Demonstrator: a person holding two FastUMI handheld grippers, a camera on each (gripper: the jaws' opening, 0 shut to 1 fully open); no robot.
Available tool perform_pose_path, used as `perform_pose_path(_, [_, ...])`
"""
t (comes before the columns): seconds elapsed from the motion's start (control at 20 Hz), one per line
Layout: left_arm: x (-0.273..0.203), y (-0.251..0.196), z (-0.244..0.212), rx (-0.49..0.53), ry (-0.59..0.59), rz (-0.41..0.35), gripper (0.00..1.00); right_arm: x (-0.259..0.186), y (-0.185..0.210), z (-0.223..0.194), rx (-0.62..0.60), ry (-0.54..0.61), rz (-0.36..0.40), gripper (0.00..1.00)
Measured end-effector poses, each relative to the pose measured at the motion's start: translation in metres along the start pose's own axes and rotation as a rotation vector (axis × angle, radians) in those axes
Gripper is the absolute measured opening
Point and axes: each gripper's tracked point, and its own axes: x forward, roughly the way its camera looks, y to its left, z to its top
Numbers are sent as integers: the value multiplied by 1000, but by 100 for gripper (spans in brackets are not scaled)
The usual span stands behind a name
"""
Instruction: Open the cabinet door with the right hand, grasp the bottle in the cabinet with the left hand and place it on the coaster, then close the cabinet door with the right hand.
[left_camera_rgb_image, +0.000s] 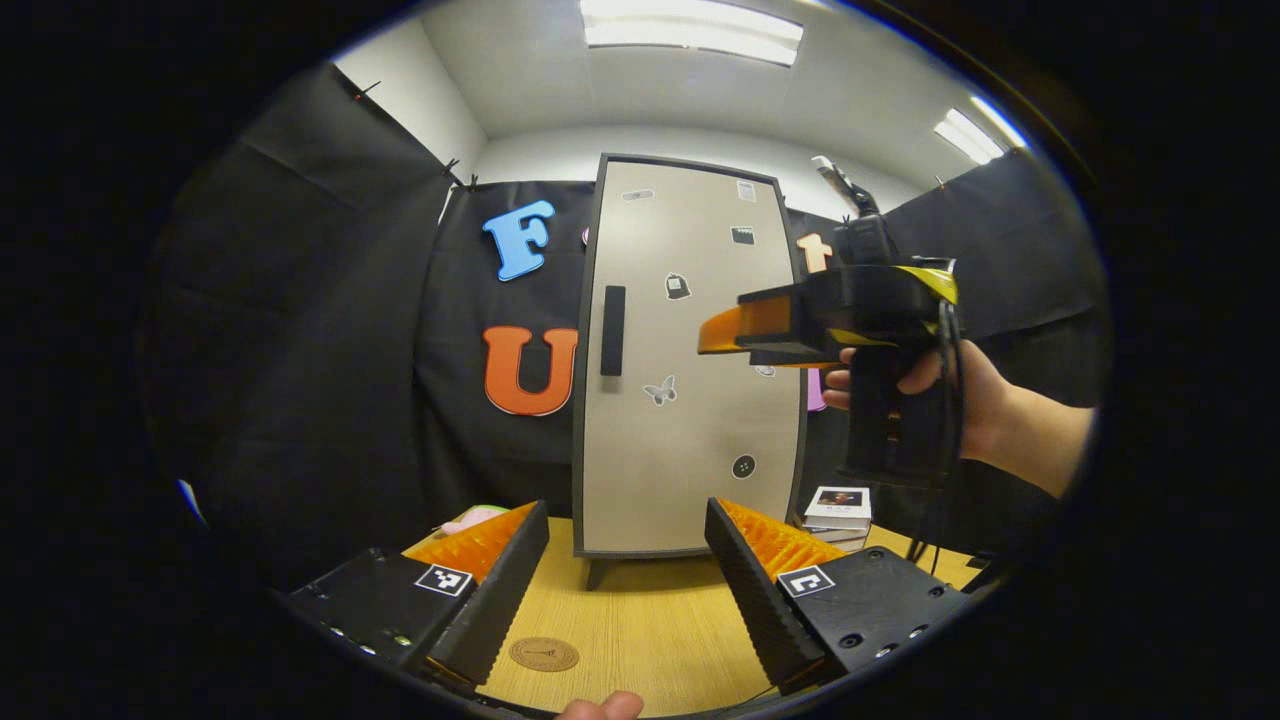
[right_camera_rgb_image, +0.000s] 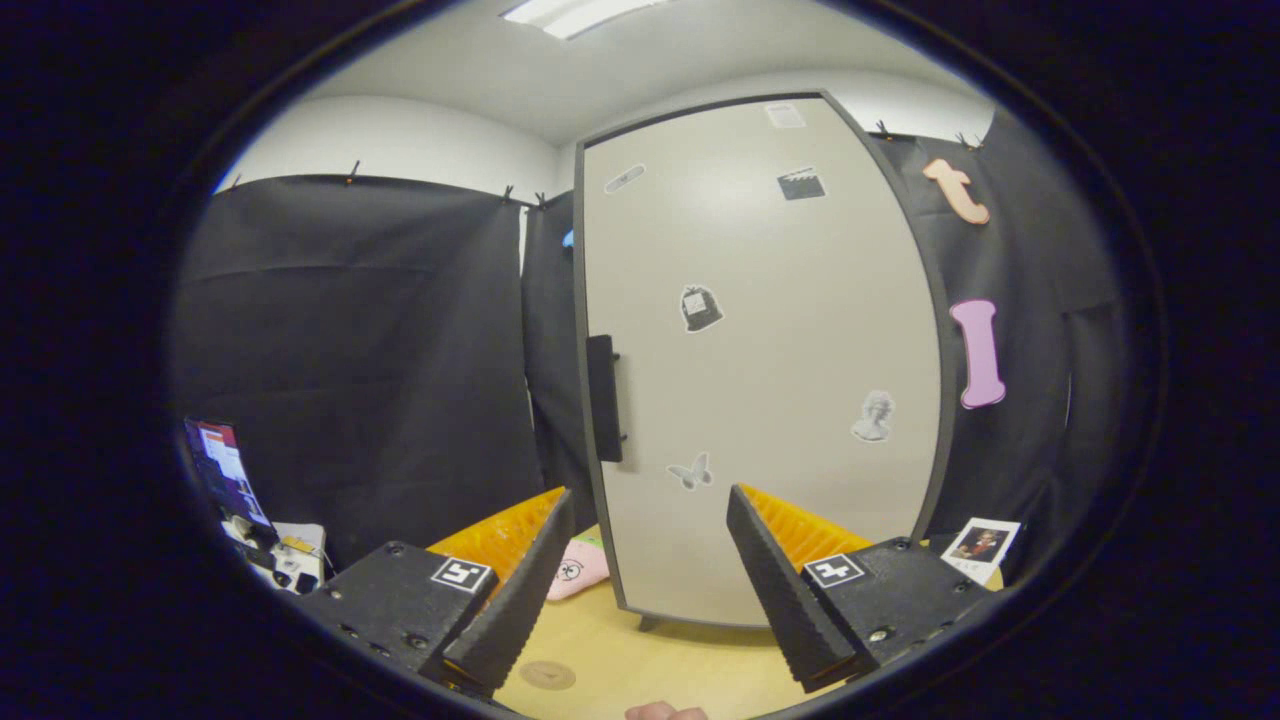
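On the wooden table (left_camera_rgb_image: 640, 620) the cabinet (left_camera_rgb_image: 690, 360) stands with its door shut, handle (right_camera_rgb_image: 603, 398) untouched, coaster (left_camera_rgb_image: 544, 654) bare, the bottle presumably inside, and both left tongs (left_camera_rgb_image: 627, 570) and right tongs (right_camera_rgb_image: 648, 560) gaping empty: nothing done yet.

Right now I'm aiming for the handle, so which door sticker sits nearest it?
The tag-shaped dark sticker on the cabinet door: it sits just right of the black handle. The butterfly sticker lies lower, below the handle's end.
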Motion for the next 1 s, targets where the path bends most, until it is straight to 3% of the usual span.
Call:
perform_pose_path(0.05, [0, 1, 0, -1, 2, -1, 95, 15, 4, 1, 2, 9, 2, 94])
perform_pose_path(0.15, [0, 5, 1, 0, 3, 7, 95, 44, 7, 5, -2, 14, -7, 94])
perform_pose_path(0.2, [0, 9, 0, 3, 5, 12, 95, 57, 8, 6, -6, 14, -13, 99])
perform_pose_path(0.5, [3, 29, 4, -3, 13, 41, 95, 123, 24, 14, 18, 42, -30, 94])
perform_pose_path(0.55, [2, 32, 4, -3, 11, 48, 95, 131, 26, 15, 17, 45, -32, 99])
perform_pose_path(1.0, [4, 58, 5, -14, 12, 105, 95, 166, 32, 25, -54, 36, -59, 95])
